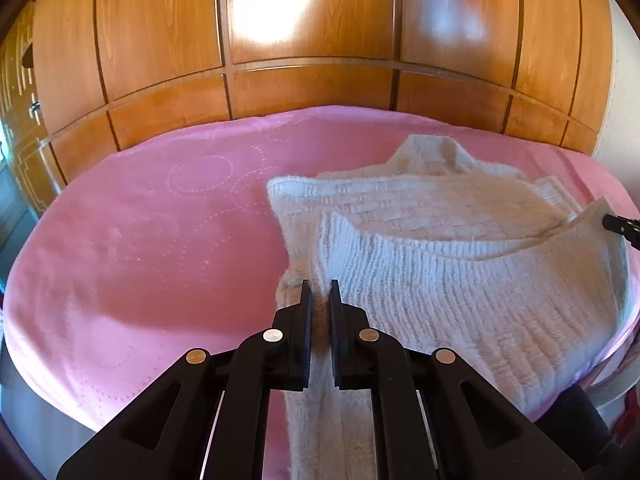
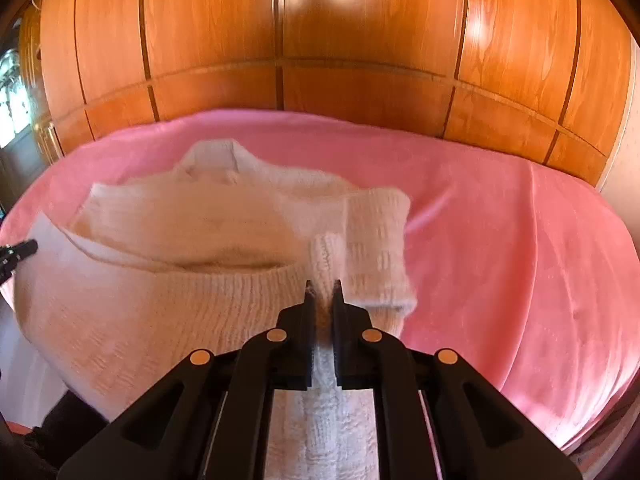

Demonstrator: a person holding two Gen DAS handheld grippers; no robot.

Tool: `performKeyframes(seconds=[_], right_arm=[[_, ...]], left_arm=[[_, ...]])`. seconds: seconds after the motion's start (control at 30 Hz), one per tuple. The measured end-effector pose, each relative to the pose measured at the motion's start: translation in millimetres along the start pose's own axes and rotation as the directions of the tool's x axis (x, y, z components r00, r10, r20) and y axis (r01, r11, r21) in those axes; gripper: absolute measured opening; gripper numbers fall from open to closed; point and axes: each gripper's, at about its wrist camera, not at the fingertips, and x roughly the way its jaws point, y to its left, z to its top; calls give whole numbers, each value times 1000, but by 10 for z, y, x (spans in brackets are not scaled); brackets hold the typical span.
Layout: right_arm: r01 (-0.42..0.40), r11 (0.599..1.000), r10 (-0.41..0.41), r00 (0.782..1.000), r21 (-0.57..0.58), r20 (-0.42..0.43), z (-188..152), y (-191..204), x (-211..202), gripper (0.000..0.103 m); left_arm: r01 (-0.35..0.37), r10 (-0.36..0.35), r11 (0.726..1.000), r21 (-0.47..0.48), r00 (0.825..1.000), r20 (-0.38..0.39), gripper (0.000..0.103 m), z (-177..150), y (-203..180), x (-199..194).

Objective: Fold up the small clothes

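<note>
Cream knit sweater point(image 1: 460, 264) lay on the pink bedspread point(image 1: 140, 240), collar end toward the wooden wardrobe point(image 1: 304, 40), sleeves already crossed over the chest, hem end lifted toward the cameras. Left claw point(image 1: 320, 292) was nearly closed, pinching the left hem corner with thick knit bunched between its pads; right claw point(image 2: 323, 292) was likewise nearly closed on the right hem corner, a fold of fabric standing up between the jaws. Hem sagged between the two grips, forming a loose pocket. Likely step: carrying the hem up to the collar for the half fold. Risks, as judged: the knit looked bulky and stretchy, so a shallow pinch could slip out mid-lift and drop one corner, giving a skewed fold. Uneven travel of the two claws would twist the hem line. The right sleeve cuff point(image 2: 376, 240) sat just beside the right claw and could be dragged along, undoing the sleeve fold. The slack middle might crumple under the fold instead of lying flat. The right view was motion-blurred, so grip depth there was hard to confirm.
</note>
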Motion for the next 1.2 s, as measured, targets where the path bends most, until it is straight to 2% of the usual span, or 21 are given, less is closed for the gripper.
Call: performKeyframes(seconds=[0.13,0.2,0.33,0.47,0.67,0.87,1.07,1.2], right_arm=[[-22,1000,22,999,4,29,123,-14,-115,6],[-44,999,43,998,28,40,185,-40,-156,6],[-72,996,68,994,54,81,373,-84,-213,6],[-50,998,45,995,48,91,566,-98,-32,6],[-17,995,7,995,99,96,979,-243,389,6],[50,994,-56,997,100,55,1350,-337,968,6],[133,986,-126,989,98,-74,1362,-369,1777,6],[147,984,-130,978,100,-165,1166,-377,2136,8]], left_arm=[[32,-32,999,0,999,21,6,34,25,-125],[85,-84,996,-38,996,32,5,92,87,-197],[142,-137,986,-84,989,64,5,233,196,-316],[147,-137,982,-121,987,85,5,470,286,-178],[111,-101,981,-160,993,68,4,882,343,339],[69,-64,977,-199,997,32,4,1316,436,908],[-30,13,979,-200,996,-85,4,1445,412,1647],[-106,71,982,-156,974,-215,5,1265,335,2100]])
